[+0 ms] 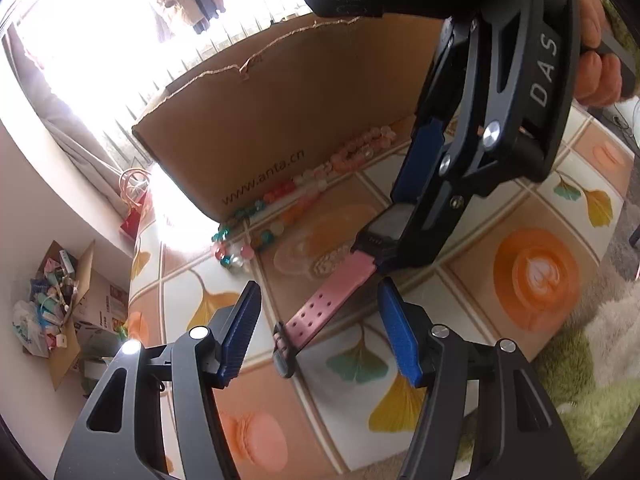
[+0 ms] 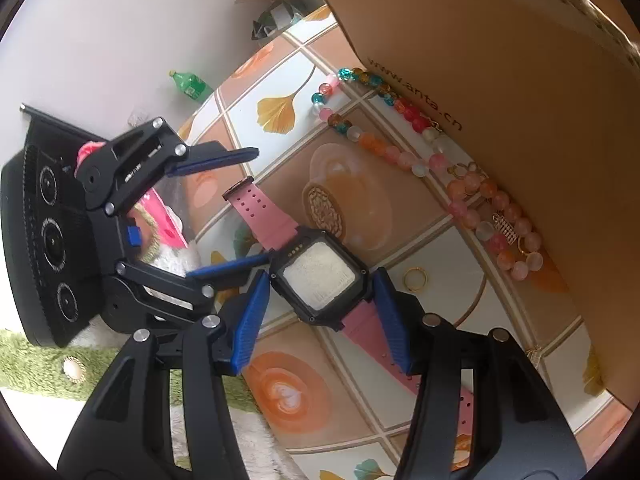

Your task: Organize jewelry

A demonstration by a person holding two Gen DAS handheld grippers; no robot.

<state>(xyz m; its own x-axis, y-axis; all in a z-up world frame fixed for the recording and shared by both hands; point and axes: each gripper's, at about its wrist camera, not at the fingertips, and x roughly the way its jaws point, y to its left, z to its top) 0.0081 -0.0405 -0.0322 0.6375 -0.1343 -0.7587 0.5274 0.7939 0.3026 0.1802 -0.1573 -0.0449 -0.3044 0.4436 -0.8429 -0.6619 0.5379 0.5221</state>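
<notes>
While you work: you have both grippers converged on one pink-strapped watch (image 2: 316, 276) that lies face up on the patterned tablecloth (image 2: 280, 396).
Right gripper (image 2: 318, 312): your blue pads sit either side of the black watch case, close to its edges but not clearly pressing; whether you have a real grip I cannot tell.
Left gripper (image 1: 318, 328): you hold it spread wide, straddling the free strap end near the buckle with nothing between the pads, seemingly ready to steady or fold the strap.
Watch position: flat on the cloth, strap stretched out straight, just in front of the cardboard box (image 2: 500, 100).
Bead strands (image 2: 420, 152): lined along the foot of the box wall, which likely keeps them from rolling.
Gold ring (image 2: 415, 278): loose beside the watch case; mind it as you lift.
</notes>
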